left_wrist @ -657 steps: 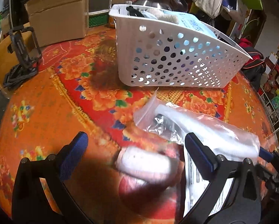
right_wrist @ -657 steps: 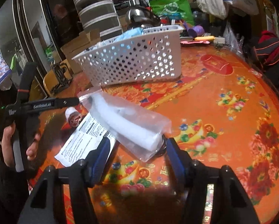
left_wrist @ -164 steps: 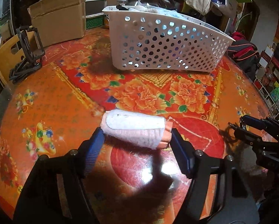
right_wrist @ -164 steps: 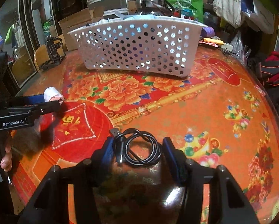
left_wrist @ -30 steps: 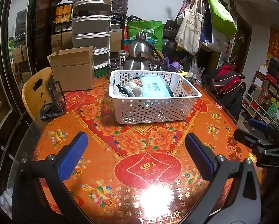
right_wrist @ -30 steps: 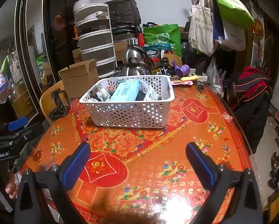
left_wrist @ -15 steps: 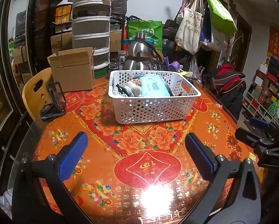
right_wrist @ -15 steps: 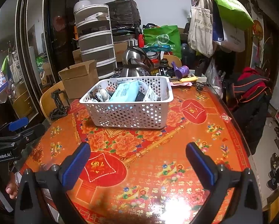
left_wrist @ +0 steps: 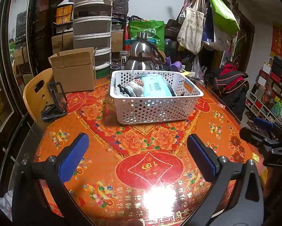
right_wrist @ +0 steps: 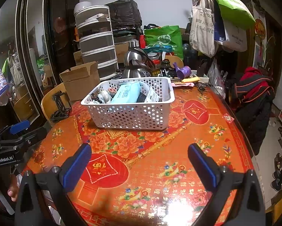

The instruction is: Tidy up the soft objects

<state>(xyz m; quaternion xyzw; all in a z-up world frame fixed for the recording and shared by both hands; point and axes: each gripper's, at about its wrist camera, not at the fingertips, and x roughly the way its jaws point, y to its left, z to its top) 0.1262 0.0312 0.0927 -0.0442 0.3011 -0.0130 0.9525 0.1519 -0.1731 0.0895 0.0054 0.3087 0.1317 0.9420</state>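
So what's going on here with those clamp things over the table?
A person holds a two-finger gripper in each hand. The left gripper and right gripper are both open and empty, above the table. The soft things, such as a blue wipes pack, lie in the white basket.

L gripper (left_wrist: 136, 150): jaws spread wide, nothing btwn, held up | R gripper (right_wrist: 139, 156): jaws wide too, nothing held | person's hand (right_wrist: 10, 192) on L grip handle, fingertips showing

"GenRobot.AI" stands in white on the left gripper (right_wrist: 18, 130). The worktop (left_wrist: 225, 131) cloth carries a 福 character in its red medallions and repeated along its edge.
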